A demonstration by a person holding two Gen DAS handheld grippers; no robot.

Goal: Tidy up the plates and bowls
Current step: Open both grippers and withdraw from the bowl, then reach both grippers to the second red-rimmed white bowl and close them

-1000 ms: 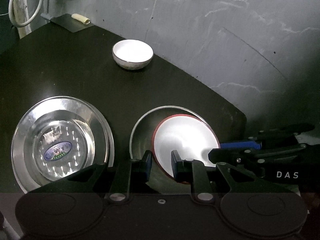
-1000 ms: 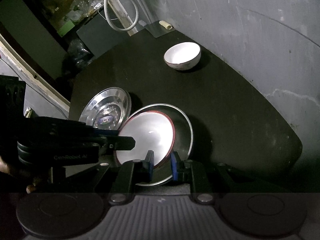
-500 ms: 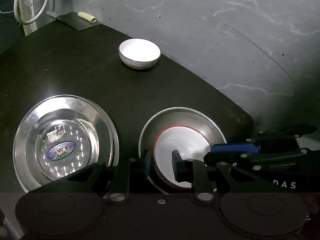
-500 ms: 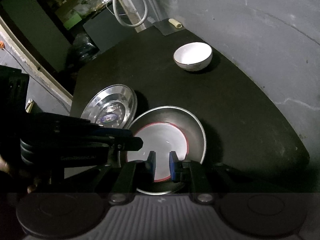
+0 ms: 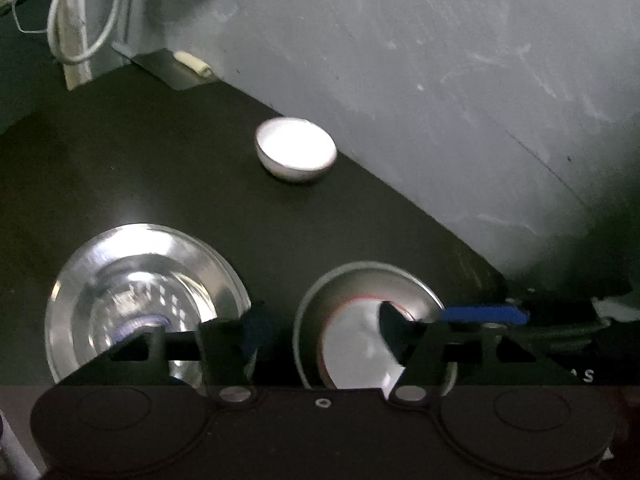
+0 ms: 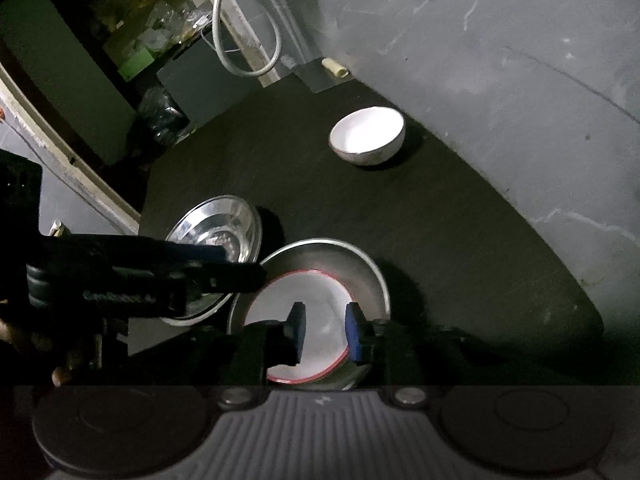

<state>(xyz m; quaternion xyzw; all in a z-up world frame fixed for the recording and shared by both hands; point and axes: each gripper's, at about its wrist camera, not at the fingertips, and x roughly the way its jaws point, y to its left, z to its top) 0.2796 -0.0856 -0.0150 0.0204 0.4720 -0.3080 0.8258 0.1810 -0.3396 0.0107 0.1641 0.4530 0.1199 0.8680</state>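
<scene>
A white plate with a red rim (image 6: 316, 300) lies inside a steel plate (image 6: 352, 256) on the dark table. My right gripper (image 6: 326, 330) hovers over the white plate's near edge. Its jaws are opening, and the blue pads (image 6: 354, 332) stand a little apart with the rim near the right one, not pressing it. In the left wrist view the same white plate (image 5: 352, 344) shows between the fingers of my left gripper (image 5: 320, 328), whose jaws are opening wide with nothing gripped. A white bowl (image 5: 296, 148) stands alone at the back by the wall.
A second steel plate (image 5: 136, 292) with a sticker in its middle sits left of the stacked pair. The grey wall (image 5: 440, 100) runs along the table's far edge. A white cable (image 5: 80, 20) and a small pale roll (image 5: 194, 64) lie at the back left.
The white plate, held tilted by both grippers a second ago, has come down flat into the steel plate. Both grippers have let go; the left jaws have spread wide, the right only slightly.
</scene>
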